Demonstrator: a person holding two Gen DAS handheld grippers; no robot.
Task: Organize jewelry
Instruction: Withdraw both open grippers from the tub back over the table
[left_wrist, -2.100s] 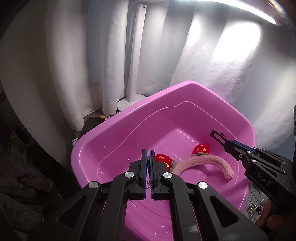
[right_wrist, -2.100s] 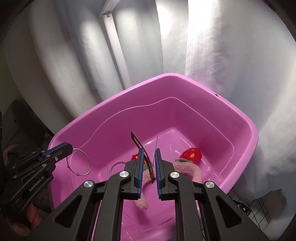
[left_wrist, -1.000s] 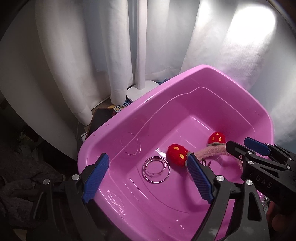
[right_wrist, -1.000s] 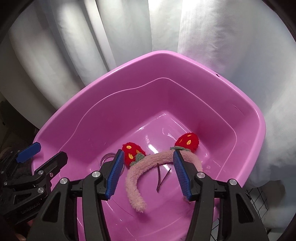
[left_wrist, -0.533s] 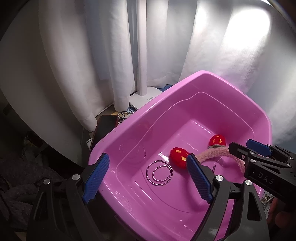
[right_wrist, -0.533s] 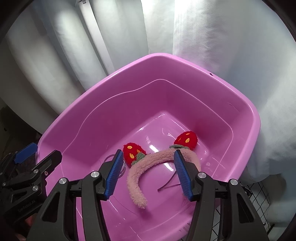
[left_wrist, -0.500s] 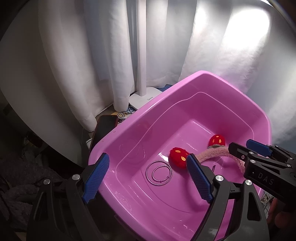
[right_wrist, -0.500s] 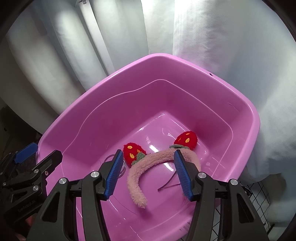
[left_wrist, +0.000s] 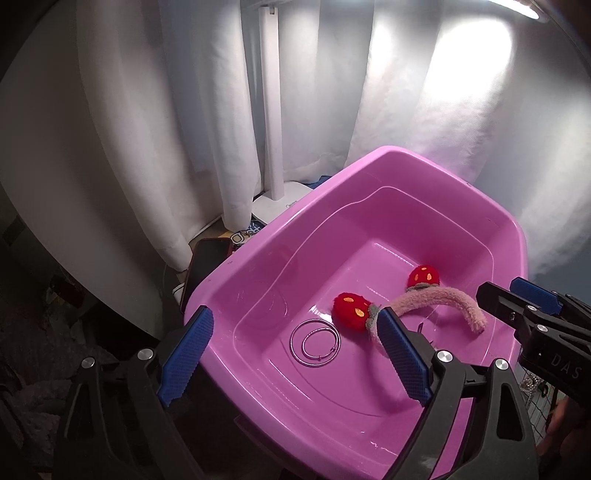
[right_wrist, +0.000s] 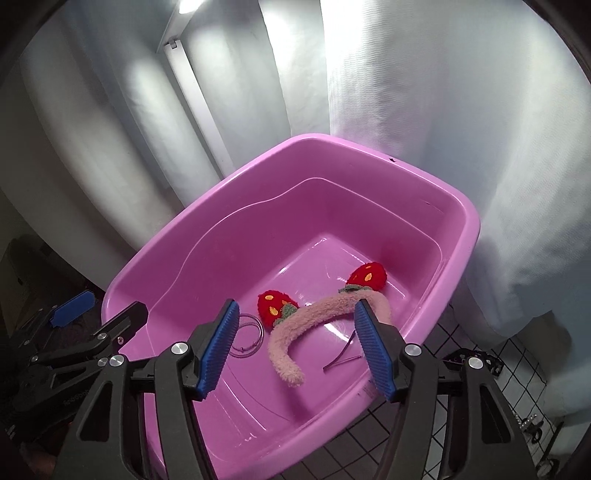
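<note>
Glossy pink plastic tub (left_wrist: 369, 398), rounded corners. On its floor lie a fuzzy pink headband (right_wrist: 295, 325) with red strawberry puffs, thin wire hoops (left_wrist: 314, 342), and what may be a bent hairpin (right_wrist: 341, 356). Left gripper (left_wrist: 295, 354) and right gripper (right_wrist: 295, 345) both opening, nothing between their ribbed blue pads.

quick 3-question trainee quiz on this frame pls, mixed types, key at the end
1. True or false: the fuzzy pink headband lies inside the pink tub.
2. How many red strawberry decorations sit on the headband? A) one B) two C) four
3. Fill in: next to the headband, on the tub floor, lie two thin metal ____.

Key: 1 true. 2 B. 3 hoops; neither the left gripper nor the right gripper holds anything, and both have their jaws opening.
</note>
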